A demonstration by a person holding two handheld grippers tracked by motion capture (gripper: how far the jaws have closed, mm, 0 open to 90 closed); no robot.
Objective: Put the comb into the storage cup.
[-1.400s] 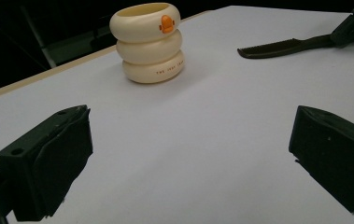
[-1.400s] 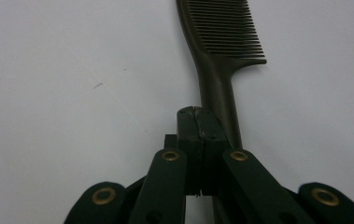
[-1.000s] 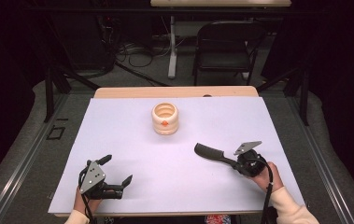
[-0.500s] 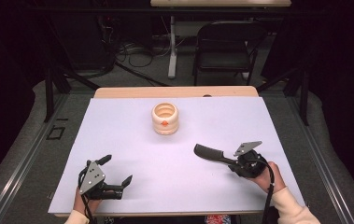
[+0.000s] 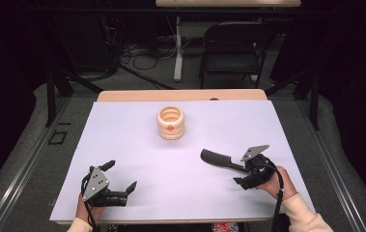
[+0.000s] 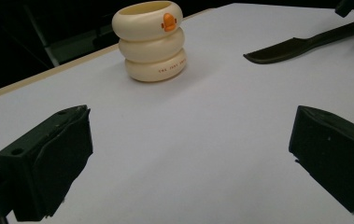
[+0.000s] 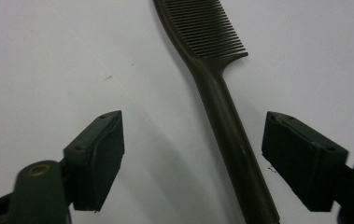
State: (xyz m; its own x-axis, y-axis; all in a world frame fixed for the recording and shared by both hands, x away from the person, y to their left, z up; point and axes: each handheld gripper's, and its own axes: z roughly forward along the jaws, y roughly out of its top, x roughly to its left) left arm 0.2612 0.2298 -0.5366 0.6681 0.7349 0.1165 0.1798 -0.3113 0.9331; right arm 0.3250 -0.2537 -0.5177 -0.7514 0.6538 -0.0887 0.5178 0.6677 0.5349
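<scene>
A dark comb [image 7: 221, 112] lies flat on the white table, its handle running between my right gripper's [image 7: 202, 156] jaws. Those jaws have just been opening and stand wide, with neither pad touching the handle. In the high view the comb [image 5: 215, 158] points up-left from the right gripper [image 5: 241, 171] at the table's right front. My left gripper [image 5: 121, 175] rests open and empty at the left front. Its own view [image 6: 188, 158] looks toward a cream cup of three stacked rings [image 6: 151, 42] with an orange mark and toward the comb [image 6: 300, 44].
The cream ringed cup [image 5: 170, 123] stands upright at the middle back of the white table [image 5: 122, 130]. Beyond the table's wooden far edge are a dark chair [image 5: 233, 43], cables and stand legs on the floor.
The right gripper's jaws have parted from the comb's handle, and the comb now lies on the table. The left hand has stayed put.
</scene>
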